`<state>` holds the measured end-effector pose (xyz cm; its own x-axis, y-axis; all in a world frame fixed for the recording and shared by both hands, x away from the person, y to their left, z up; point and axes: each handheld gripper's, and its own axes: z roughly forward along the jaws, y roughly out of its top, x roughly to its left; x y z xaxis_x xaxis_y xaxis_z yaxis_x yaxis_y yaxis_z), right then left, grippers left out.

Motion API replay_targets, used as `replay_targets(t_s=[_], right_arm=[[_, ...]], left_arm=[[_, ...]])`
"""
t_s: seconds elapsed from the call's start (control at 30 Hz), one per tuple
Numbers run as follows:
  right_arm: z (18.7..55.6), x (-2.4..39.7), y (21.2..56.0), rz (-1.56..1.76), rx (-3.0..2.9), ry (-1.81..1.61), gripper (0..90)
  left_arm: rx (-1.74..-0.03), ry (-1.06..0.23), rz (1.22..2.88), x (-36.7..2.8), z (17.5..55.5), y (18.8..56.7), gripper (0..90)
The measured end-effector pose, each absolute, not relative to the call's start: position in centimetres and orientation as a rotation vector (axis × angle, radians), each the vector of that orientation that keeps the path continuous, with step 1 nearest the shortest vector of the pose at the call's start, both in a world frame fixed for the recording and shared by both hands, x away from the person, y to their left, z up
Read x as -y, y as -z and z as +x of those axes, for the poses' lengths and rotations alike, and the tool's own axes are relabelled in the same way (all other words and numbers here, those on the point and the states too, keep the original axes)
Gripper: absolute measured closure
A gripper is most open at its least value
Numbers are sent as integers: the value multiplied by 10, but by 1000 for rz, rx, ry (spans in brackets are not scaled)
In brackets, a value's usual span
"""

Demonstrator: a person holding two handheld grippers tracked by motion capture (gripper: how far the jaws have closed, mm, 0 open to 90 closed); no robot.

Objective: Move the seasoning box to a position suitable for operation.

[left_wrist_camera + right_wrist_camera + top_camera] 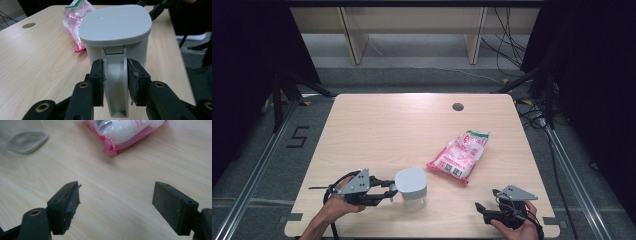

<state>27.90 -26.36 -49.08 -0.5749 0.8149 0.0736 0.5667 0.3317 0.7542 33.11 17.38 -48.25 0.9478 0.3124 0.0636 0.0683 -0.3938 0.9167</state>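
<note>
While the left tongs pinch the latch tab of the lidded grey plastic canister near the wooden table's front edge, keep pads square; right tongs idle wide open, empty.

Grey lidded container, upright near front edge of surface, lid closed, latch flap hanging down front, pinched between jaws. Clear lower body in high view.

Even overhead light, soft shadows, dark room edges, slightly soft gripper views, mild edge distortion
</note>
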Motion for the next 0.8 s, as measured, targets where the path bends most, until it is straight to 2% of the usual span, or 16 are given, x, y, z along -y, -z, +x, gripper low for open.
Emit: replay_targets(t_s=[0.53, 0.8], right_arm=[[279, 264, 490, 1237, -2277, -1088, 226], [279, 263, 491, 1246, -2271, -1096, 226]], left_arm=[[-275, -371, 1994, -157, 338, 478, 675], [-292, -372, 1992, -153, 345, 481, 676]])
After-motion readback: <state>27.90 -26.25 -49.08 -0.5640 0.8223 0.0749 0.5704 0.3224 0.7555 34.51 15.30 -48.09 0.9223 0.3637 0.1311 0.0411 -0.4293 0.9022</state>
